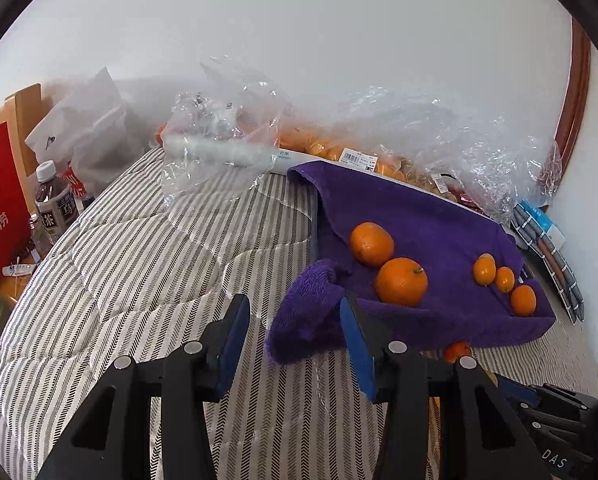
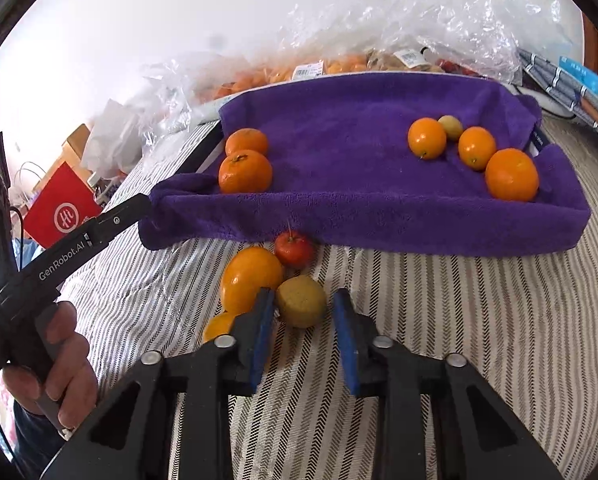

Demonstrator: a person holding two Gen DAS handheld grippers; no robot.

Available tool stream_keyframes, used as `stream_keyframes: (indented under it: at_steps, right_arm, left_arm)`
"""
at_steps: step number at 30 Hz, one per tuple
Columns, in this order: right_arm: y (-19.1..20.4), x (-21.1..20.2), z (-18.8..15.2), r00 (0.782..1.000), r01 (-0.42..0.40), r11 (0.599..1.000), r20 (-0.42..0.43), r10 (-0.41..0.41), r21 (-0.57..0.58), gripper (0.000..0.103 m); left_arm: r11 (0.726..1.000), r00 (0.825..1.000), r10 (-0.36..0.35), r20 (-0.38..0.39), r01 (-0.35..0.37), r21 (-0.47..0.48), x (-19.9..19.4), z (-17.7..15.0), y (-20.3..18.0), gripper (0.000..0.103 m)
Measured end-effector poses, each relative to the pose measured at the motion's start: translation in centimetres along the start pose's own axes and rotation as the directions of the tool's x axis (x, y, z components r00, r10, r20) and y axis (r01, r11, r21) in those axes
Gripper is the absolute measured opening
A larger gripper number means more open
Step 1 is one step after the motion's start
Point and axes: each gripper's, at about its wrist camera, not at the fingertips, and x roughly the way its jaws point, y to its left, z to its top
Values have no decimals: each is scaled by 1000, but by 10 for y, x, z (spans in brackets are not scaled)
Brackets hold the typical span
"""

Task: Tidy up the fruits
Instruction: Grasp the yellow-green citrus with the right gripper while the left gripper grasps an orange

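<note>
1. Right gripper (image 2: pixel 302 294) is sitting nearly closed, clamping nothing; left gripper (image 1: pixel 295 300) is hanging part-open, empty.
2. Yellow fruit (image 2: pixel 301 304) is lying on bedding (image 2: pixel 459 340), at the right tips.
3. Likely light, round and prone to rolling; I'm advising a gentle grip across its middle.

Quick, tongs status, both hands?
Left tongs: open, nothing between them.
Right tongs: closed on the yellow-brown fruit.

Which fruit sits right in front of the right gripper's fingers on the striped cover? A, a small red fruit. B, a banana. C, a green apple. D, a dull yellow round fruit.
D: the dull yellow round fruit lies just ahead of the right gripper, with the small red fruit farther off by the purple towel.
</note>
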Motion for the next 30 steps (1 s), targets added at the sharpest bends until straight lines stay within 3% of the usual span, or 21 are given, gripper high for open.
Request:
stream_keyframes:
  at_steps: [7, 12, 15, 18, 23, 28, 30]
  right_arm:
    - [-9, -32, -4, 981, 158, 986, 120, -152, -45, 27]
    - [-39, -44, -11, 960, 254, 967, 123, -250, -21, 27]
    - [-54, -40, -16, 964, 250, 968, 94, -250, 20, 27]
    - [-61, -41, -23, 960, 258, 966, 100, -260, 36, 27]
    - [-67, -50, -26, 952, 274, 961, 128, -278, 50, 27]
    - [-80, -53, -28, 958, 250, 964, 118, -260, 88, 27]
    - [-84, -51, -27, 966, 222, 970, 109, -233, 98, 27]
  left_arm:
    - [1000, 999, -27, -24, 27, 13, 2, -2, -4, 45]
    - [992, 990, -122, -65, 125, 36, 1, -4, -14, 45]
    - [972, 970, -222, -100, 228, 57, -1, -7, -27, 45]
    - [944, 935, -314, -166, 326, 53, 1, -11, -40, 45]
    - [915, 884, -384, -267, 402, 15, 13, -18, -57, 45]
    - [922, 872, -357, -334, 386, 21, 28, -21, -72, 44]
    - [924, 876, -356, -325, 381, 15, 28, -21, -74, 43]
